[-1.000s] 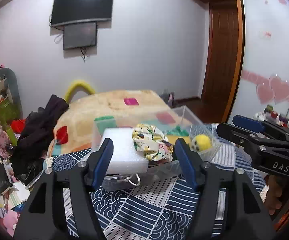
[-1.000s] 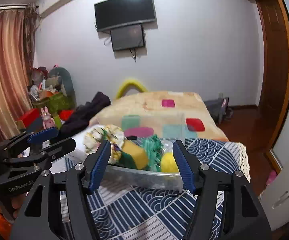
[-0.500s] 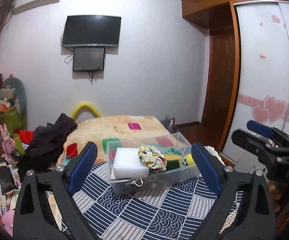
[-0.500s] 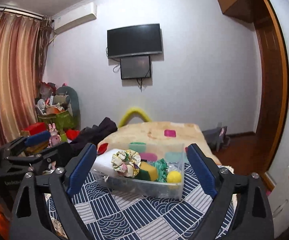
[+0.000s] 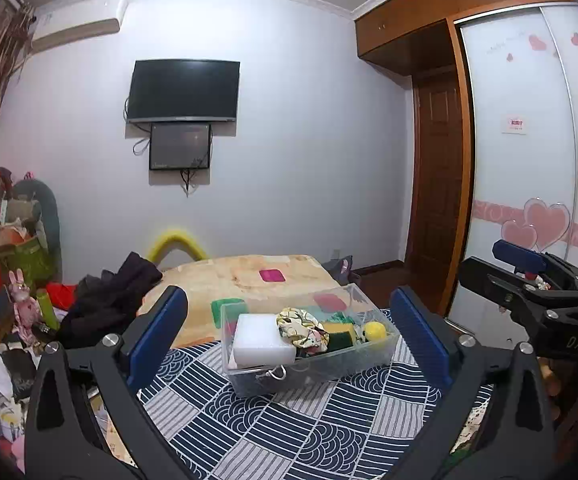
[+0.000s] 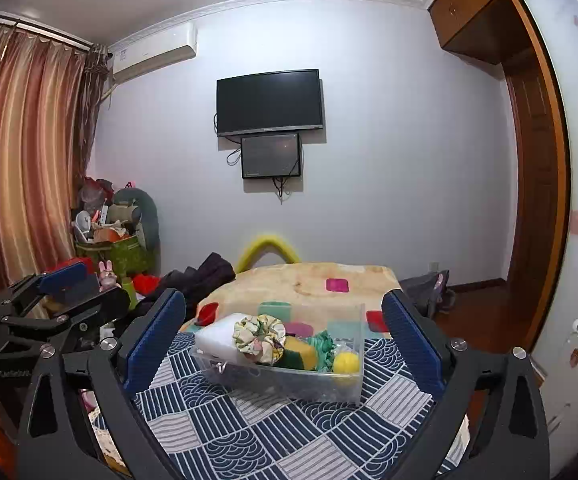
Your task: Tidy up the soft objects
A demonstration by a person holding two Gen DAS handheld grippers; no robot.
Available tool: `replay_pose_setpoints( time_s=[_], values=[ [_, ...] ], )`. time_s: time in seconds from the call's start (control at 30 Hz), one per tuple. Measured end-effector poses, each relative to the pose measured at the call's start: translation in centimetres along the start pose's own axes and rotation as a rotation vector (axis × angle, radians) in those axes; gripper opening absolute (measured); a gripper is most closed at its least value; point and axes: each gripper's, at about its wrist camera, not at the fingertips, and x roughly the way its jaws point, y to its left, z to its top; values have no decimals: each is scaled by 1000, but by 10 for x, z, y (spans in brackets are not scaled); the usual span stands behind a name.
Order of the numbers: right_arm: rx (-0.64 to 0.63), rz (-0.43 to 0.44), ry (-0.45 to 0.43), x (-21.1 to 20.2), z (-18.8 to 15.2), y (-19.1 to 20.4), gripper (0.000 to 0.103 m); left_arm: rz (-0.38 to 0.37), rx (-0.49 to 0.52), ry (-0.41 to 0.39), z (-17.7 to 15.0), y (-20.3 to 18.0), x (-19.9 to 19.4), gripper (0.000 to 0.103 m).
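Fingers of each hand-held gripper, left (image 5: 289, 328) and right (image 6: 285, 328), spread wide, level, facing the clear bin (image 5: 329, 368).

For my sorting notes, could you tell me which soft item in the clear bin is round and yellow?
The small yellow ball at one end of the clear bin; the white sponge block sits at the opposite end, and the floral scrunchie lies between.

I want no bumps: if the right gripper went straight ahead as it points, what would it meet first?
Probably the clear plastic bin of soft things; the right gripper is open and empty, depth unclear.
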Motion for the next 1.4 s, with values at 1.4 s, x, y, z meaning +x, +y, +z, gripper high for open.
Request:
replay_pose_setpoints(
  time_s=[1.4],
  values=[
    [-1, 5, -7, -6, -3, 1, 103, -11, -27, 26, 0, 8, 2, 103]
  ],
)
